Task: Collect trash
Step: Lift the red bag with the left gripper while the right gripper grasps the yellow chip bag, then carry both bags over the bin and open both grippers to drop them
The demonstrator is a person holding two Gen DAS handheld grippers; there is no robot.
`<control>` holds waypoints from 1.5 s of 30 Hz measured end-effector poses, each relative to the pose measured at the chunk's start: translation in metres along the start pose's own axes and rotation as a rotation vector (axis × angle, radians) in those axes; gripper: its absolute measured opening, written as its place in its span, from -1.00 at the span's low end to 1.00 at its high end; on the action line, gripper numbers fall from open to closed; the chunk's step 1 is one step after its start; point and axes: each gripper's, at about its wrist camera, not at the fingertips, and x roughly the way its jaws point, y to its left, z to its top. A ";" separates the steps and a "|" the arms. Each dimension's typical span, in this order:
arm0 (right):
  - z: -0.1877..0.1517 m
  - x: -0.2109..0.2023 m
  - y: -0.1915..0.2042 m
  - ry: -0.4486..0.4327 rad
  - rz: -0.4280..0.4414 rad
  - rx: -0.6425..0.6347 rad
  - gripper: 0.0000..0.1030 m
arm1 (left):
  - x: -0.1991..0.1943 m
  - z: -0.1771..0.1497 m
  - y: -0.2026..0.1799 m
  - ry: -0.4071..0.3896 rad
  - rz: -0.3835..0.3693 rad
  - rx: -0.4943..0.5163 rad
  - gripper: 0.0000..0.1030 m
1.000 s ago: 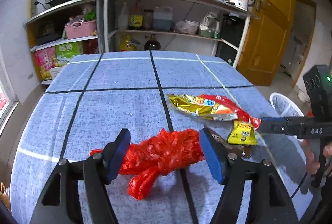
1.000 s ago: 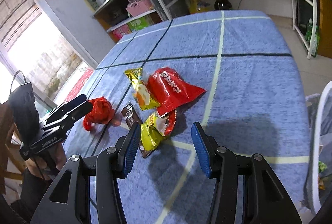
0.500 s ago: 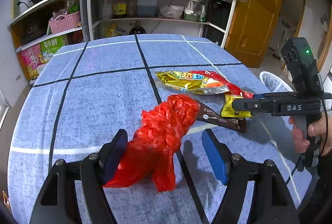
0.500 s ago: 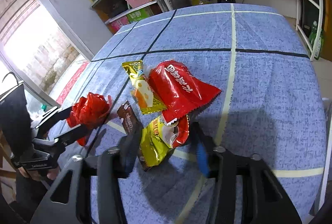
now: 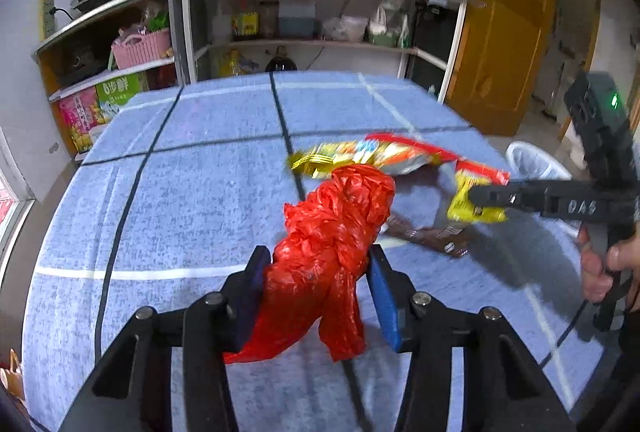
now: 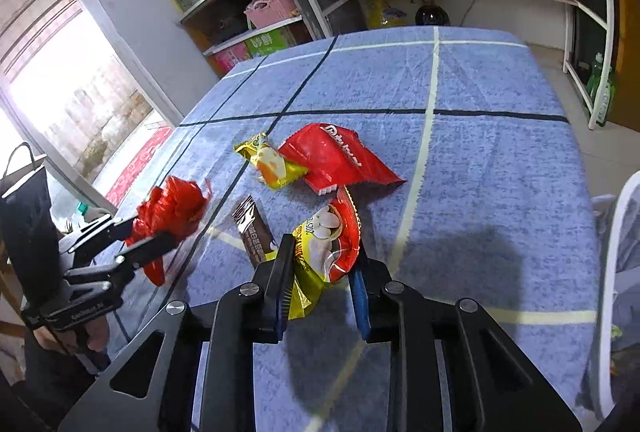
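My left gripper (image 5: 316,264) is shut on a crumpled red plastic bag (image 5: 332,232) and holds it above the blue tablecloth; the bag also shows in the right wrist view (image 6: 172,208). My right gripper (image 6: 320,256) is shut on a yellow-and-red snack packet (image 6: 326,244), lifted off the cloth; it also shows in the left wrist view (image 5: 476,200). On the cloth lie a red chip bag (image 6: 336,156), a yellow wrapper (image 6: 268,164) and a brown chocolate wrapper (image 6: 252,228).
A white trash basket (image 6: 616,272) stands off the table's right edge; it also shows in the left wrist view (image 5: 532,164). Kitchen shelves (image 5: 296,12) with bottles and pots stand behind the table. A window is at the left.
My left gripper closed on the red bag and lifted it. My right gripper moved in around the yellow-and-red packet, closed on it and raised it.
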 end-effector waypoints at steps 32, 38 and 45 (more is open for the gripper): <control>-0.043 -0.162 -0.125 -0.230 -0.208 0.176 -0.49 | 0.031 0.058 -0.196 -0.067 -0.248 0.059 -0.01; -0.054 -0.181 -0.153 -0.248 -0.253 0.221 -0.49 | 0.051 0.067 -0.232 -0.044 -0.280 0.074 -0.01; -0.062 -0.191 -0.183 -0.246 -0.307 0.275 -0.49 | 0.078 0.069 -0.267 0.000 -0.315 0.087 -0.01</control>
